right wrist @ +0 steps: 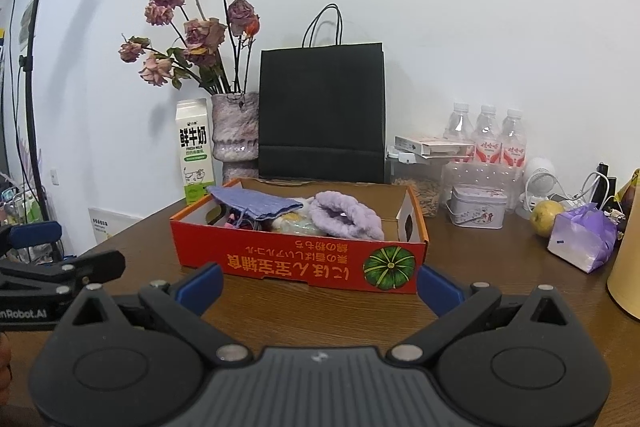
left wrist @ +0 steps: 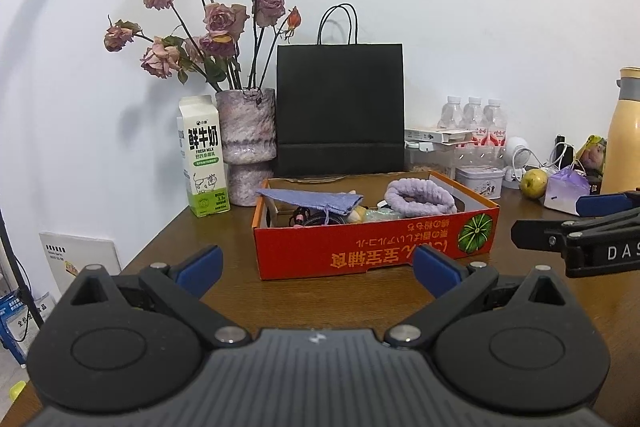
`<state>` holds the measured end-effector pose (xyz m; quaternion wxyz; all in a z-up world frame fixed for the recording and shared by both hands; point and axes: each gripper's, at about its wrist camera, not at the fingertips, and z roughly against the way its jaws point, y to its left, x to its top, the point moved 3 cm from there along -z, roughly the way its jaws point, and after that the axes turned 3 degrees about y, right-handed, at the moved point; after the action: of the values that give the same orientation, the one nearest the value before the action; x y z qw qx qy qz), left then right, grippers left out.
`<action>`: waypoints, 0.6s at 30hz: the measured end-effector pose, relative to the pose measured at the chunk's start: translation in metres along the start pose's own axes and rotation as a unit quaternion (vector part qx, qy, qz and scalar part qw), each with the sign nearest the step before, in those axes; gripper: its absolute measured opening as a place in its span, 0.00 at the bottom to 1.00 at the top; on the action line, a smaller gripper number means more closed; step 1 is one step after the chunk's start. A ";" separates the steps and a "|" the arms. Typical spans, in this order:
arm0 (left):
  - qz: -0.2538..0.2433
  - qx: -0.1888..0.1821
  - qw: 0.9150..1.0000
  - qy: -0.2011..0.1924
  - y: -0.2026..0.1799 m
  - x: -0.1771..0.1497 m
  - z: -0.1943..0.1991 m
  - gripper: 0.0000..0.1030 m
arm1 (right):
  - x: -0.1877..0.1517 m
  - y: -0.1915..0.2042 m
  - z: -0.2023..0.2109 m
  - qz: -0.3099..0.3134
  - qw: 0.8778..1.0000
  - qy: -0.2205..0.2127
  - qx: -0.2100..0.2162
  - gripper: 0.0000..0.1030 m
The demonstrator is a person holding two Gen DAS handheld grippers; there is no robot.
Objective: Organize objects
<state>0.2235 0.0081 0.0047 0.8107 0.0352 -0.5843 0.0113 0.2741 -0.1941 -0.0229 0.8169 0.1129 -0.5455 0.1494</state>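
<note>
A red cardboard box point(left wrist: 360, 251) point(right wrist: 280, 259) with a pumpkin picture sits on the brown wooden table point(left wrist: 320, 303). Inside lie a purple fluffy headband point(left wrist: 416, 197) point(right wrist: 346, 215), a blue-purple drawstring pouch point(left wrist: 312, 199) point(right wrist: 256, 205) and small items underneath. My left gripper point(left wrist: 318, 273) hovers open in front of the box, nothing between its blue pads. My right gripper point(right wrist: 320, 287) is open too, just short of the box front. In the left wrist view the right gripper point(left wrist: 576, 223) shows at the right edge; the left gripper point(right wrist: 44, 251) appears at the left edge of the right wrist view.
Behind the box stand a black paper bag point(left wrist: 340, 111), a vase of dried roses point(left wrist: 246, 139) and a milk carton point(left wrist: 204, 155). To the right are water bottles point(right wrist: 486, 135), a small tin point(right wrist: 476, 207), a yellow-green fruit point(right wrist: 546, 213), a purple tissue pack point(right wrist: 580, 241) and a yellow flask point(left wrist: 624, 131).
</note>
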 end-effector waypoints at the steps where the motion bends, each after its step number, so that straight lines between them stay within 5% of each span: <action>1: 0.001 0.000 1.000 0.001 0.000 -0.001 0.000 1.00 | 0.000 0.000 0.000 0.000 1.000 0.000 0.000 1.00; 18: -0.003 -0.006 1.000 0.004 -0.001 -0.004 0.002 1.00 | -0.001 0.000 -0.004 0.001 1.000 0.004 -0.002 1.00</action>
<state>0.2203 0.0067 0.0017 0.8130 0.0320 -0.5814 0.0051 0.2767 -0.1928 -0.0252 0.8190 0.1102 -0.5429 0.1500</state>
